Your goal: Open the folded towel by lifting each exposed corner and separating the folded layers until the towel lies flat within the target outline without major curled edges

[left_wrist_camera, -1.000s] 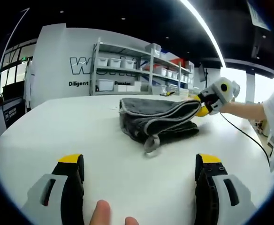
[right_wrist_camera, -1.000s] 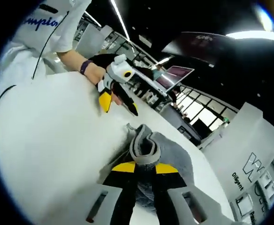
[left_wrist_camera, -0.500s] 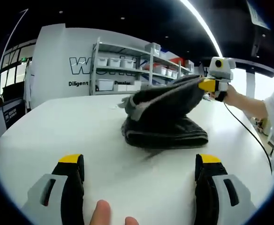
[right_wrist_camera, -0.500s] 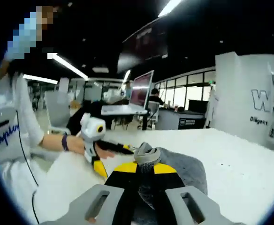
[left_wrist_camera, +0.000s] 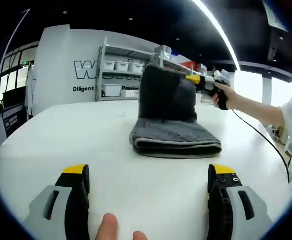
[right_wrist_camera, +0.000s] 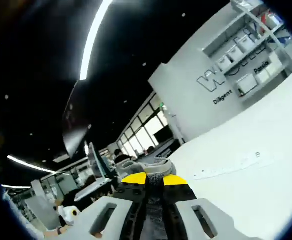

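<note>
A: What has changed since a second ago?

B: The right gripper (left_wrist_camera: 198,80) has carried the top layer of the towel (left_wrist_camera: 173,135) from low beside the stack to high above it, so that layer now stands as a dark upright sheet. The left gripper (left_wrist_camera: 148,200) has not shifted; its jaws are spread wide with nothing between them, just above the white table (left_wrist_camera: 61,145).

A: And from the right gripper view?

B: The right gripper (right_wrist_camera: 153,179) has its yellow-tipped jaws pinched together on a bunched grey towel (right_wrist_camera: 146,165) corner, with the shelves (right_wrist_camera: 256,60) and wall lettering beyond it.

A: Where does the towel lie for the next move?

B: Straight ahead of the left gripper, well apart from it, its folded edge running across that gripper's line of sight. The raised layer hangs from the right gripper on the far right side. I judge the right gripper the nearer tool, and the layer must go over away from the stack to open it flat.
</note>
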A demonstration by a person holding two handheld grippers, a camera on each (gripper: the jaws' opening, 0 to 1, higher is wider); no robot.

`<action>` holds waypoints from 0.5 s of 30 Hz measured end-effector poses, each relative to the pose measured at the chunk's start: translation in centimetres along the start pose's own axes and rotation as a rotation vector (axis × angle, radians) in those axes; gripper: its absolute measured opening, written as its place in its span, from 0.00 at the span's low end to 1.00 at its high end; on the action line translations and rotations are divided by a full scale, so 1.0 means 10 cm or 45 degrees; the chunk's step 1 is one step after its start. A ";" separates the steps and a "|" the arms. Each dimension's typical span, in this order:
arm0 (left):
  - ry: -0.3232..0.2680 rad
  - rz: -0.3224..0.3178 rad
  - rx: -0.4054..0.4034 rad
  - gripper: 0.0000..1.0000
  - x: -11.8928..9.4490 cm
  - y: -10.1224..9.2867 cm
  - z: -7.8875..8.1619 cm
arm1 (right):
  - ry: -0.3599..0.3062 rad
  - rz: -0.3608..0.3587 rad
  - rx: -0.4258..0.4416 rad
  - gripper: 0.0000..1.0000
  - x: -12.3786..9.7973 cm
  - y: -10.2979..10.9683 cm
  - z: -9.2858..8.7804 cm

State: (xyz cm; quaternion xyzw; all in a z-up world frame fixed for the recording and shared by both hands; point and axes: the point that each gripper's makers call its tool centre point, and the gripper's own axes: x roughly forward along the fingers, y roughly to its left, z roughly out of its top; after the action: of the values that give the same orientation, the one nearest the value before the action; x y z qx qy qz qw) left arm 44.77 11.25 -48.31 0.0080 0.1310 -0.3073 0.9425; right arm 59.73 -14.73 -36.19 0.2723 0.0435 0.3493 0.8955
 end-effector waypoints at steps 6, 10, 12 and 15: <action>0.000 0.000 -0.002 0.97 -0.01 -0.04 0.00 | 0.107 -0.217 -0.127 0.05 -0.05 -0.58 -0.23; 0.002 -0.001 -0.001 0.97 -0.01 -0.02 0.00 | 0.262 -0.357 -0.271 0.05 -0.13 -0.87 -0.37; 0.002 -0.001 -0.002 0.97 -0.01 -0.01 0.00 | 0.278 -0.389 -0.250 0.05 -0.10 -0.98 -0.33; 0.003 -0.002 -0.003 0.97 -0.01 -0.02 0.00 | 0.315 -0.406 -0.272 0.06 -0.05 -1.03 -0.36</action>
State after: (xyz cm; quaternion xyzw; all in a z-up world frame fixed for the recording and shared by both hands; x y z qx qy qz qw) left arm 44.61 11.17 -48.26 0.0072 0.1323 -0.3080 0.9421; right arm 64.64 -19.65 -44.67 0.1209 0.1582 0.2365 0.9510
